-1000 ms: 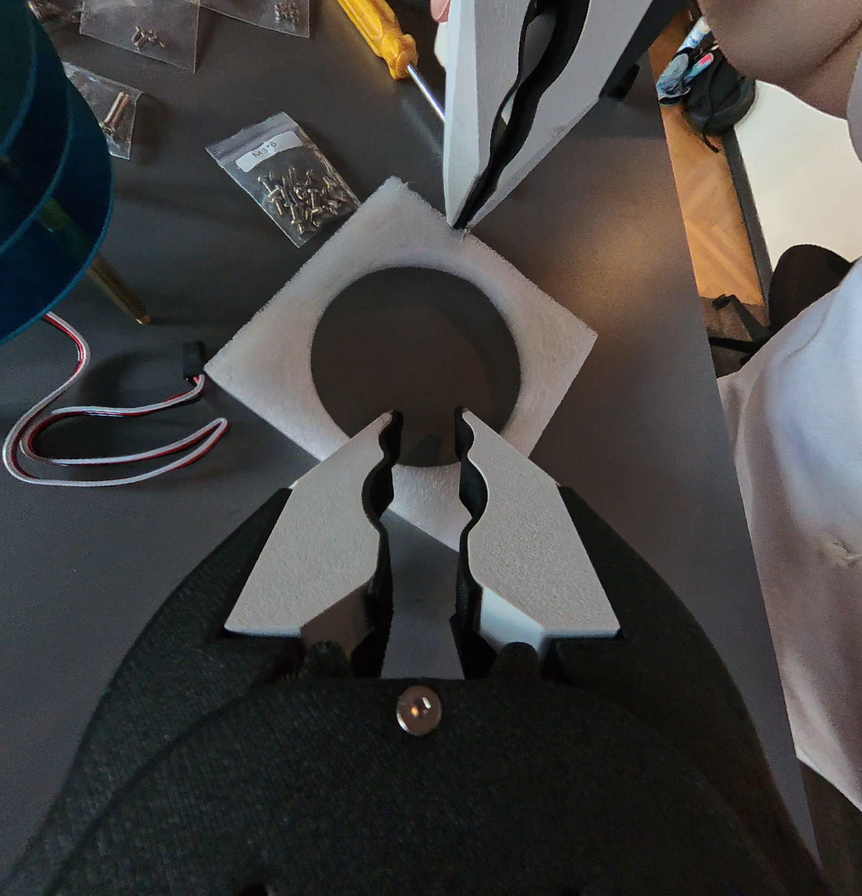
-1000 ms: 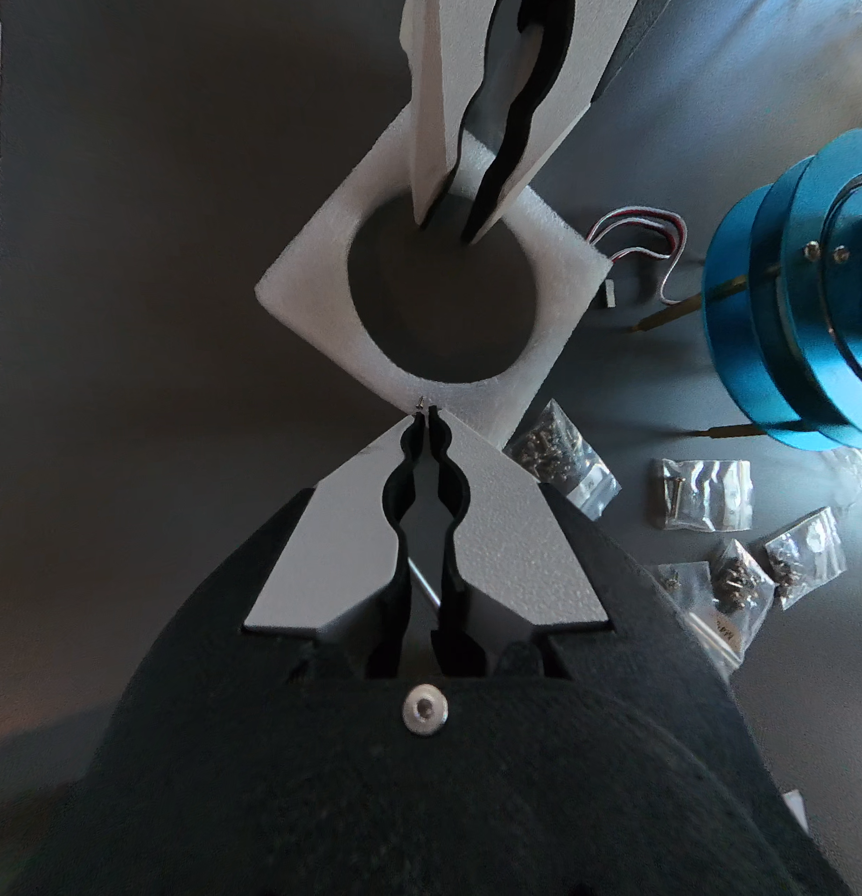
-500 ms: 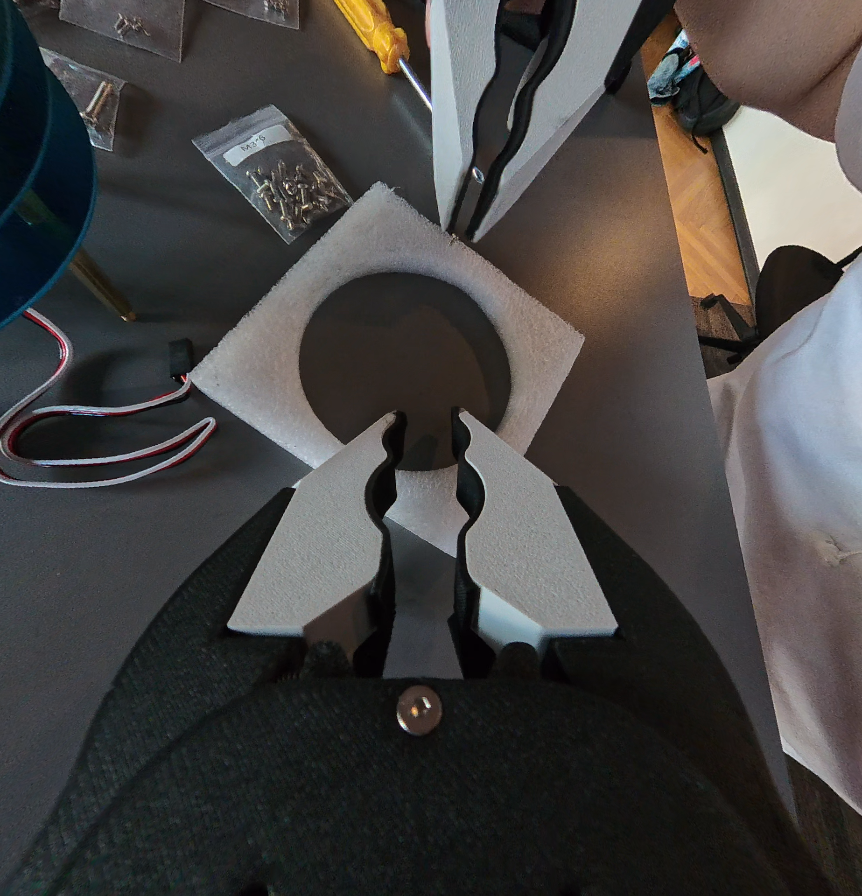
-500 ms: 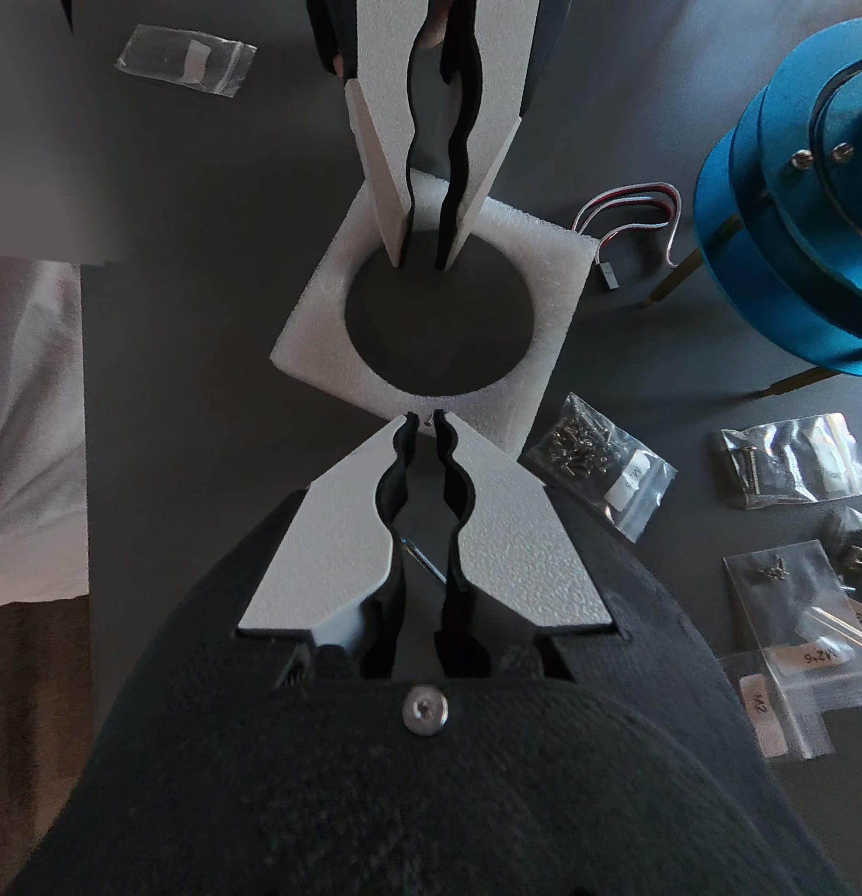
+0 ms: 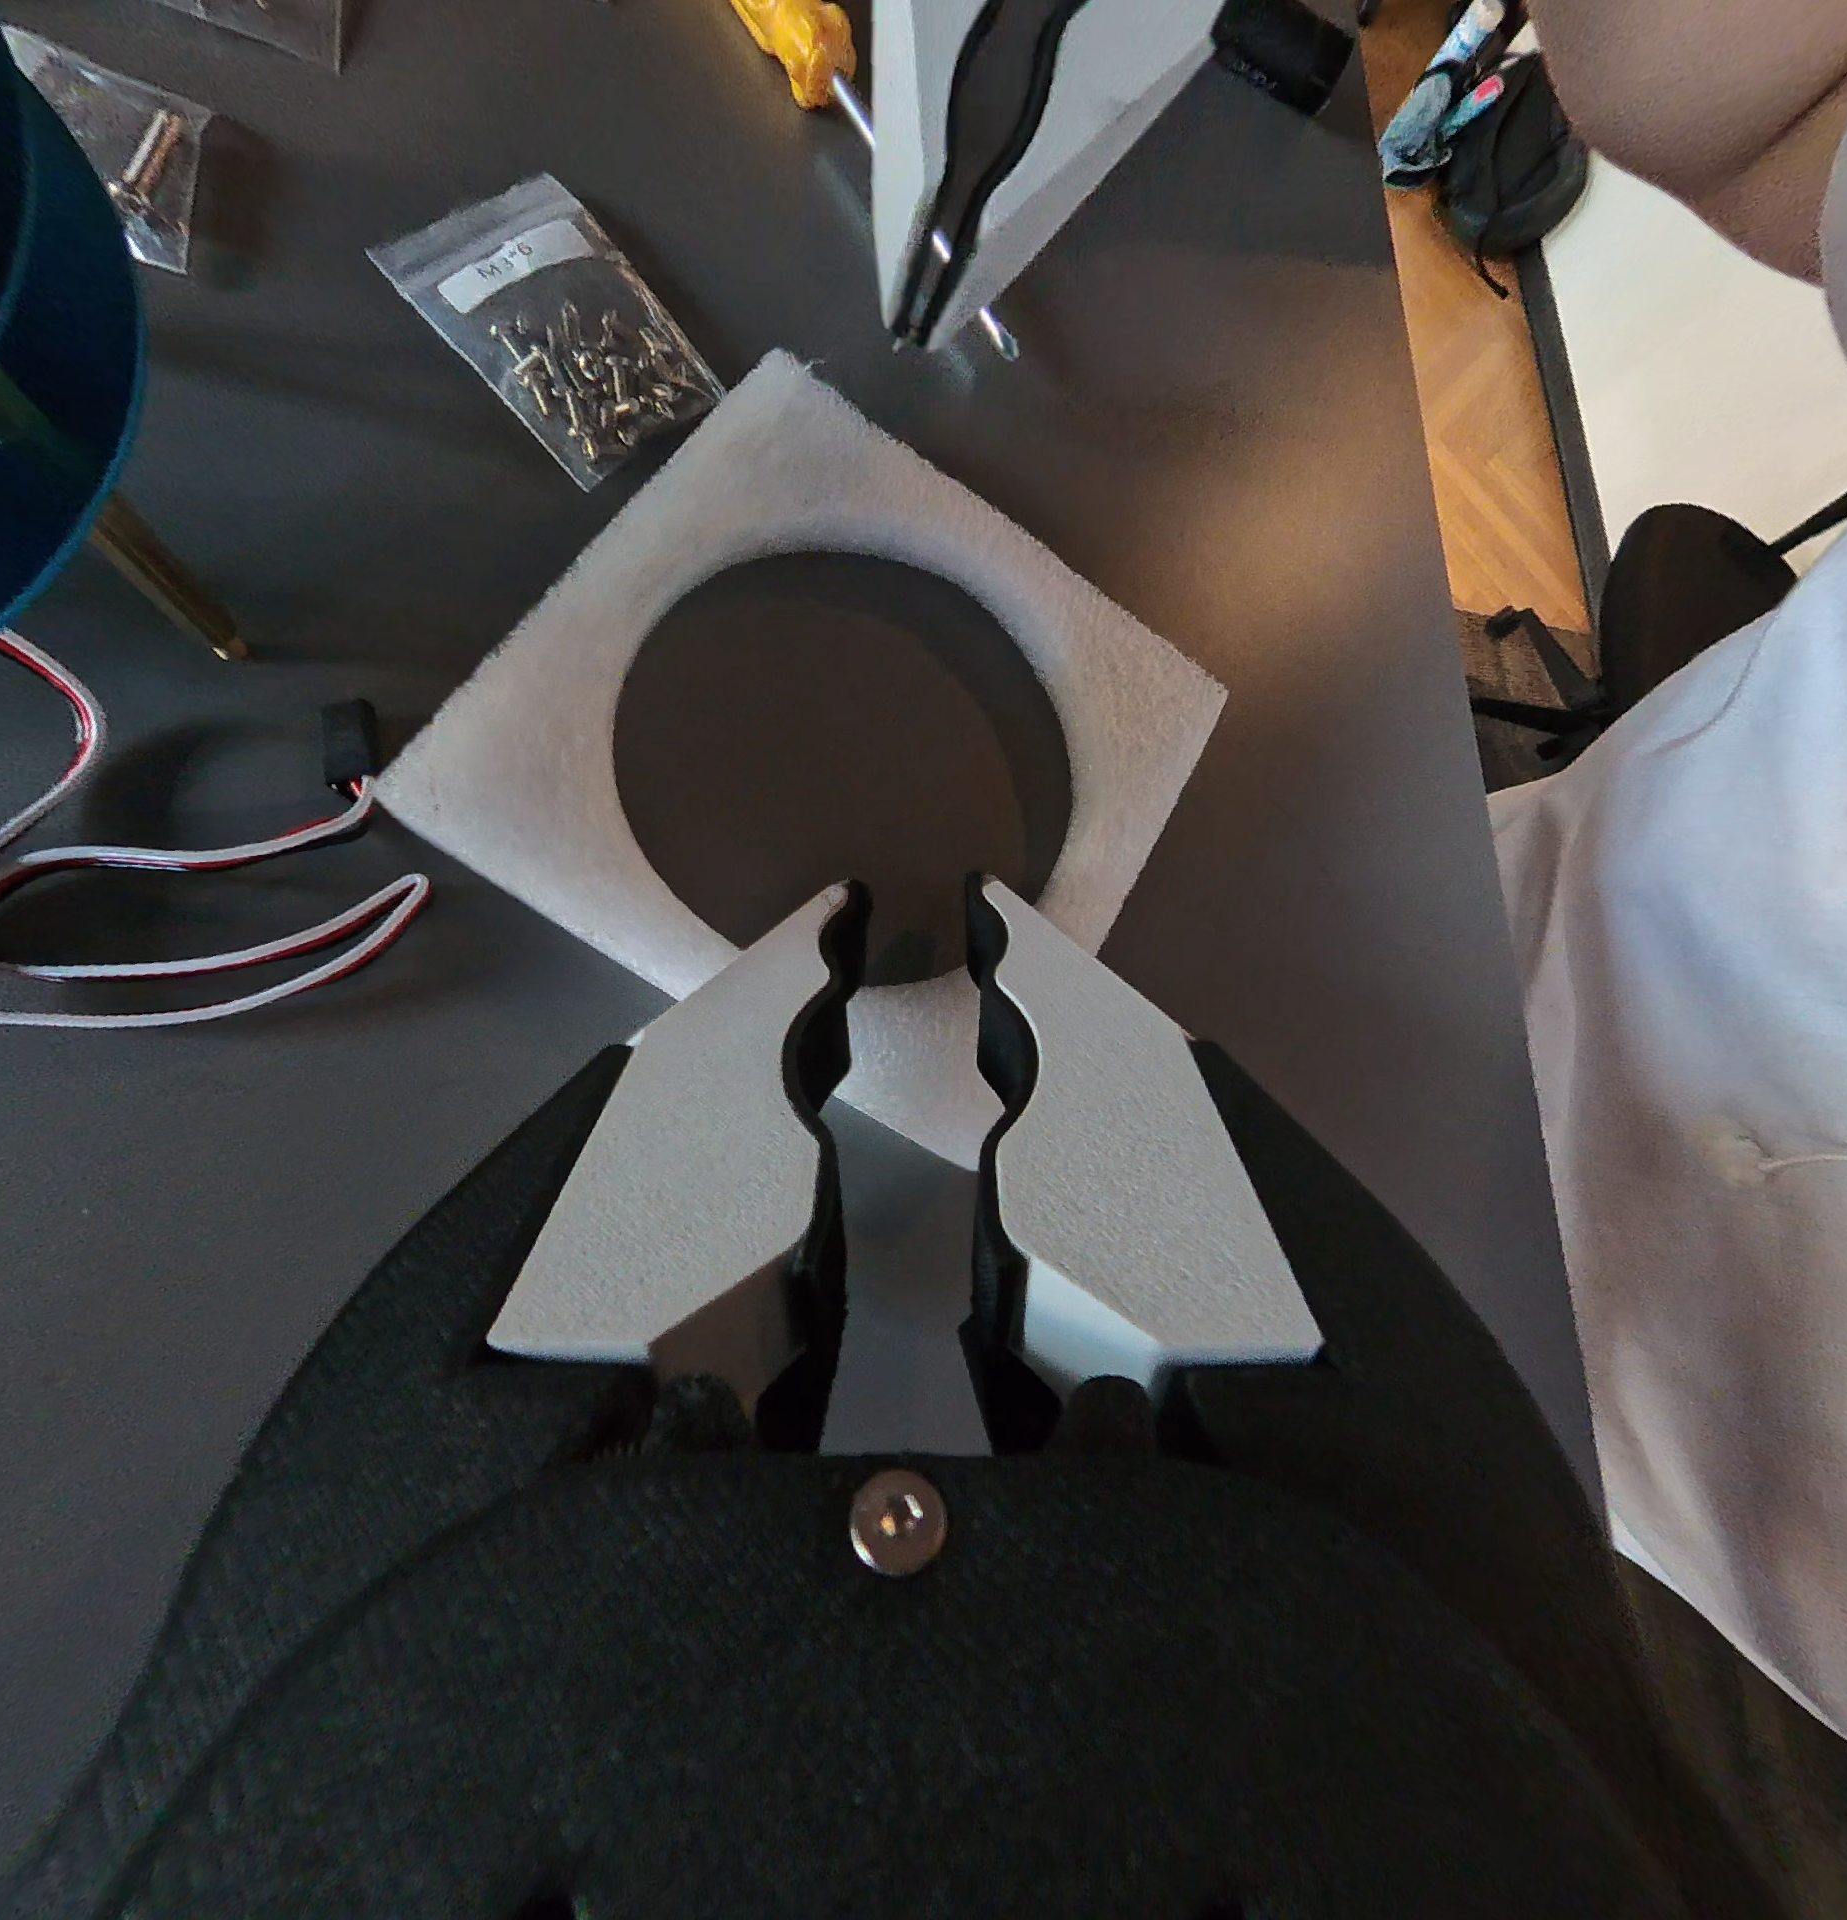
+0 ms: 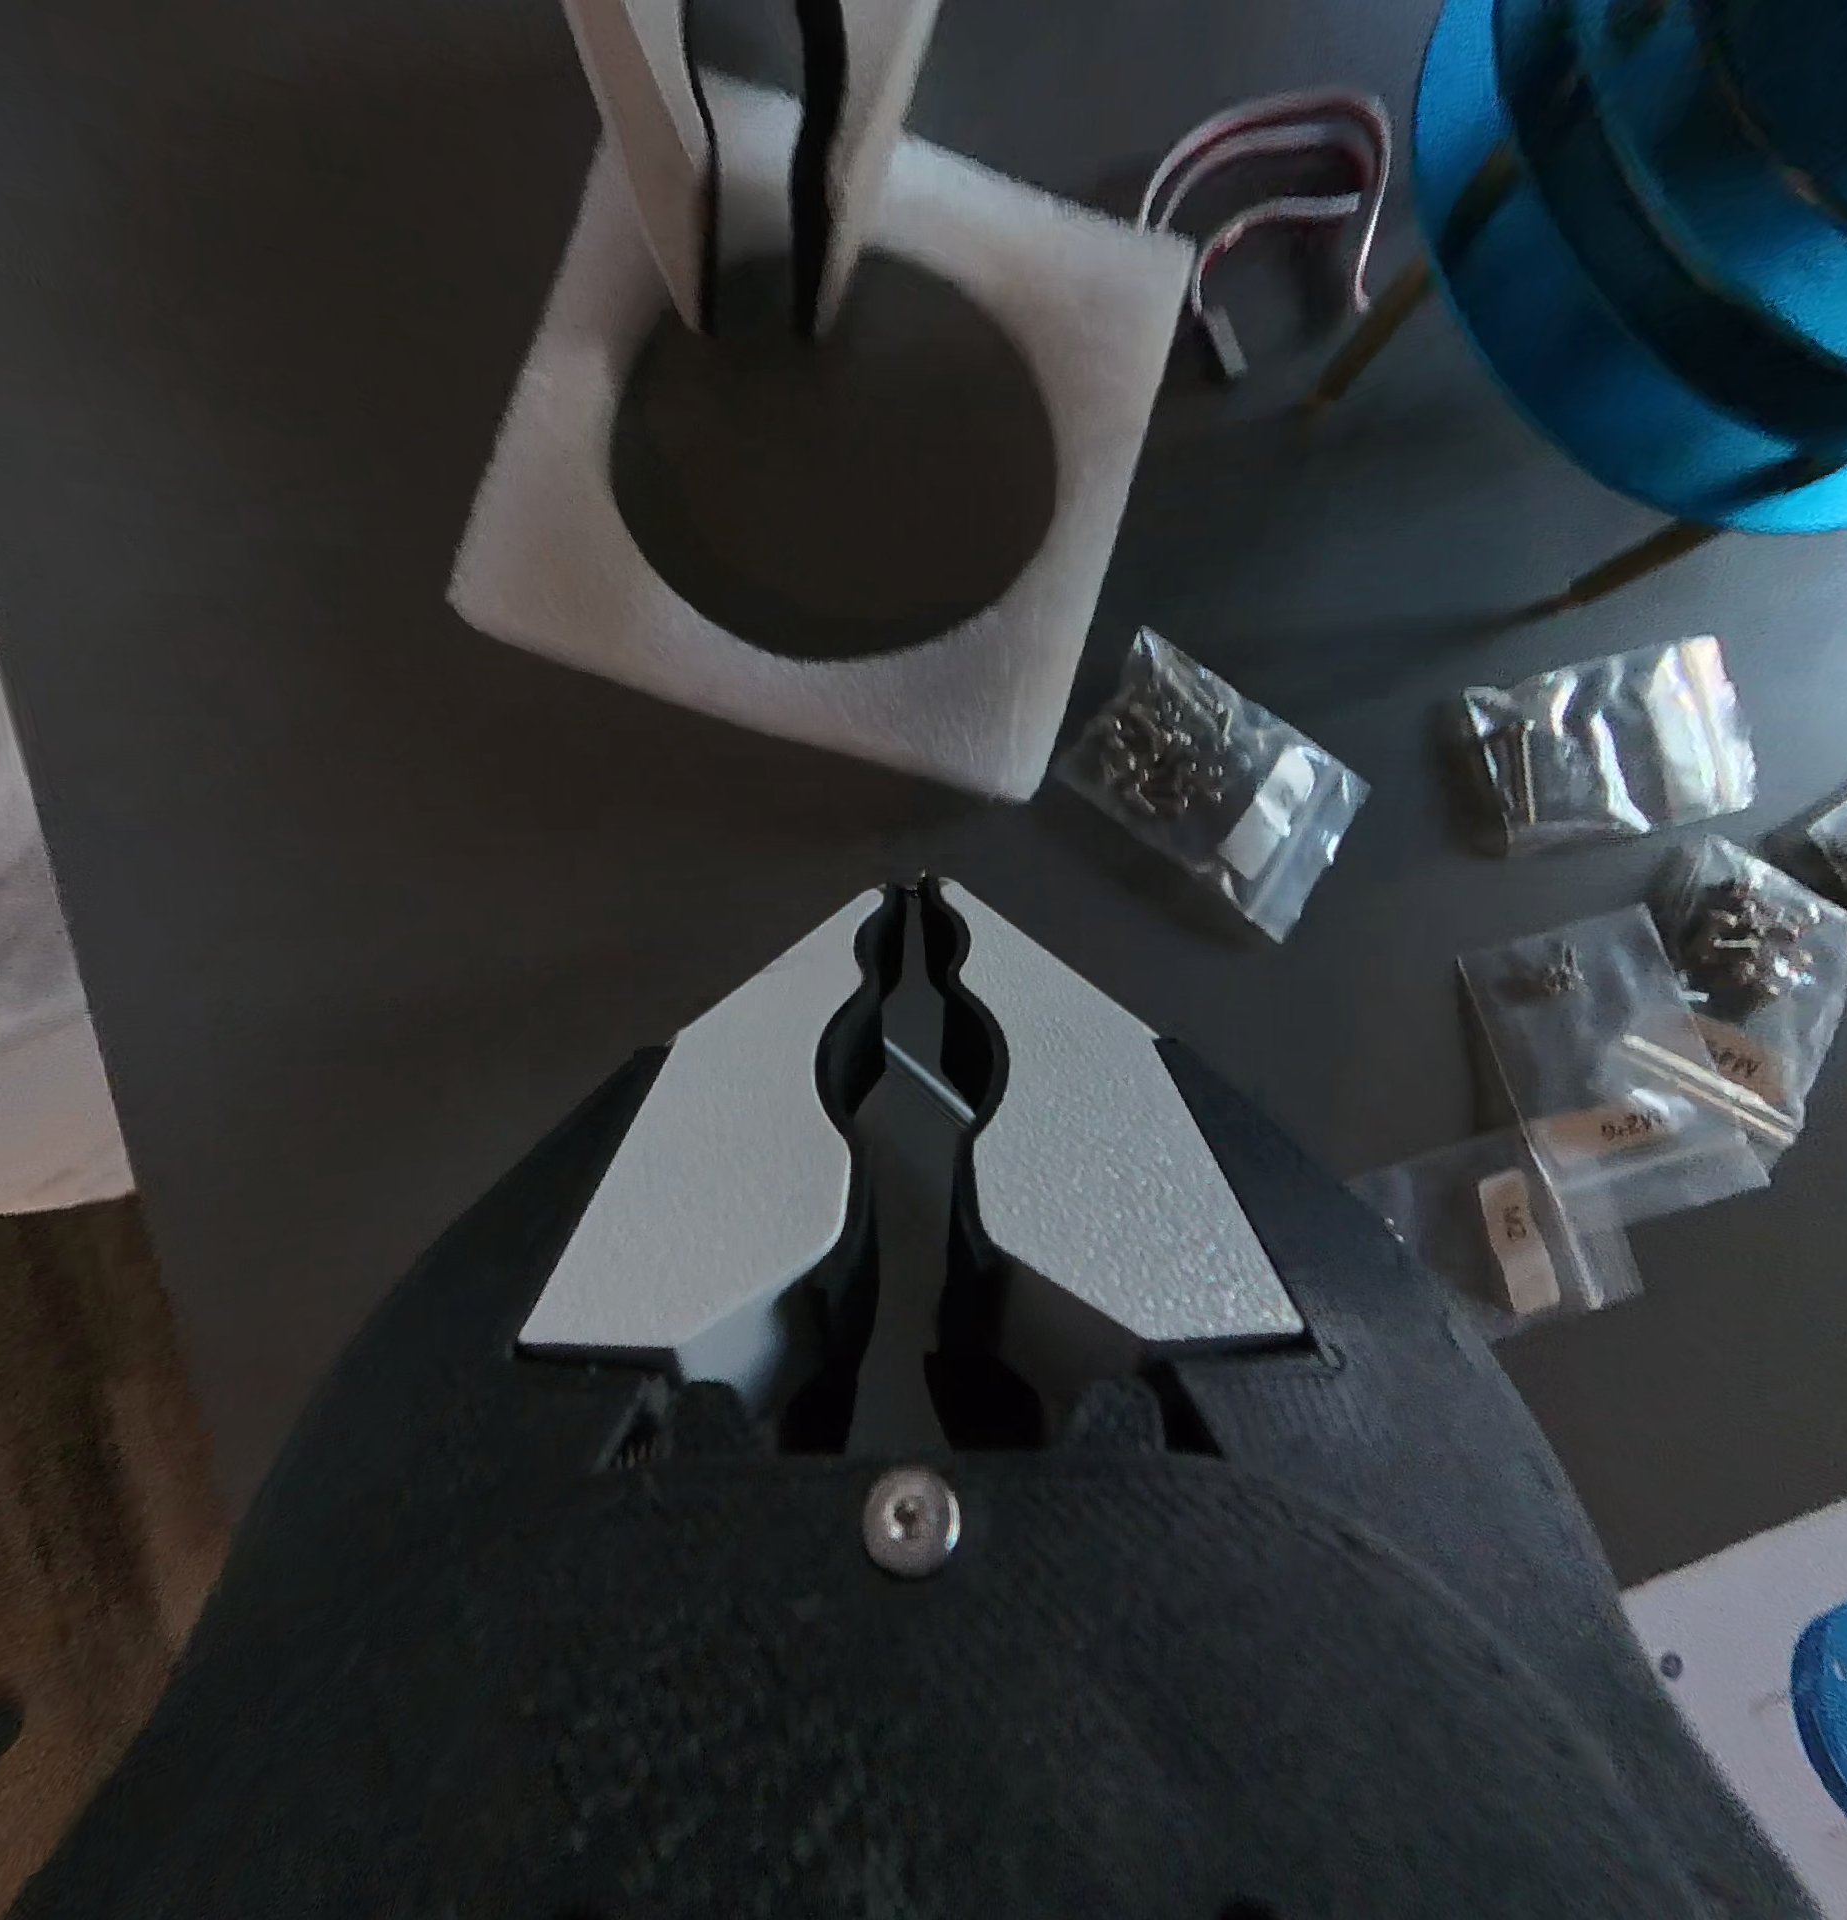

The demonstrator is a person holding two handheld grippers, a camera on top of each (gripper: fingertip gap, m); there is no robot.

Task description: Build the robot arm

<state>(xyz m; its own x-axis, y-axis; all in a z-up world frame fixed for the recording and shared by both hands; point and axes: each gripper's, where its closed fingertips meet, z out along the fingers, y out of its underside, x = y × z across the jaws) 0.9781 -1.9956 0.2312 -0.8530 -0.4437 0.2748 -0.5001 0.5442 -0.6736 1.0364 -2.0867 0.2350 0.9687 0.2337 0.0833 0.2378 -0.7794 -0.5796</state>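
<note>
A white foam square (image 5: 545, 748) with a round hole lies on the dark table. My left gripper (image 5: 914, 894) is open, its tips over the near rim of the hole and holding nothing. It also shows in the right wrist view (image 6: 758, 332). My right gripper (image 6: 914, 899) is shut, pinching a tiny screw (image 6: 917, 886) at its tips. It hovers just past the foam's (image 6: 1095, 416) corner. In the left wrist view it hangs beyond the foam's far corner (image 5: 914, 335), above a screwdriver shaft (image 5: 986, 332).
A bag of screws (image 5: 586, 358) lies beside the foam, with several more bags (image 6: 1615, 748) nearby. A blue round device on brass legs (image 6: 1625, 260) stands with a red-white cable (image 5: 202, 956). A yellow screwdriver handle (image 5: 784, 42) lies behind. The table edge (image 5: 1438, 623) and a person's white shirt (image 5: 1708, 935) are at right. About 12 cm separates my left fingertips from my right.
My right gripper has drawn back and up from the foam's corner, still shut on the tiny screw. The left gripper has stayed open over the hole's rim.
</note>
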